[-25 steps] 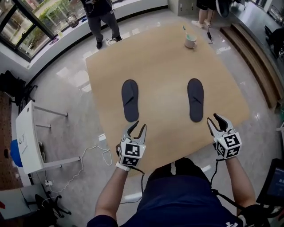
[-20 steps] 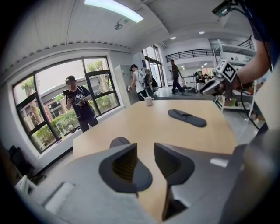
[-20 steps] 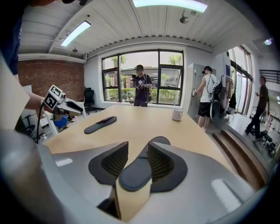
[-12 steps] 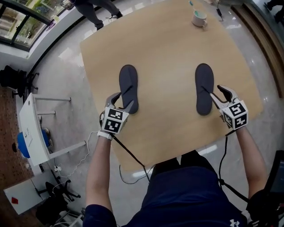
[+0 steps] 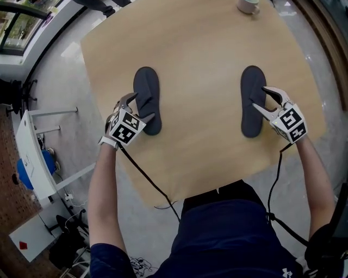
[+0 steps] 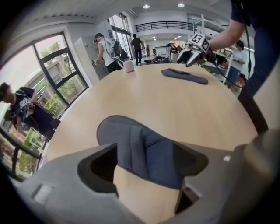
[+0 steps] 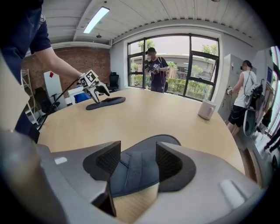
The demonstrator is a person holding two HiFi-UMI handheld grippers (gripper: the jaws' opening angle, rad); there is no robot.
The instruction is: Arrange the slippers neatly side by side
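Across mid-frame, the left gripper [image 5: 140,107] and right gripper [image 5: 260,98], jaws opening wide, each straddled without gripping a flat dark grey fabric slipper: left slipper [image 5: 145,86], right slipper [image 5: 250,124], well apart on the pale wooden table [image 5: 198,108]. Both looked light and floppy; the strap seemed the best hold.

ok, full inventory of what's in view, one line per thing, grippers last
table: one, light wood, centre of head view
left slipper: one, dark grey, table's left side, well apart from its mate
right slipper: one, dark grey, table's right side
mug: one, white, table's far edge
side desk: one, white, on the floor left of the table
bystander: one, dark clothes, by the window; others stand further off
left gripper: one, grey, jaws opening astride the left slipper
right gripper: one, grey, jaws opening astride the right slipper
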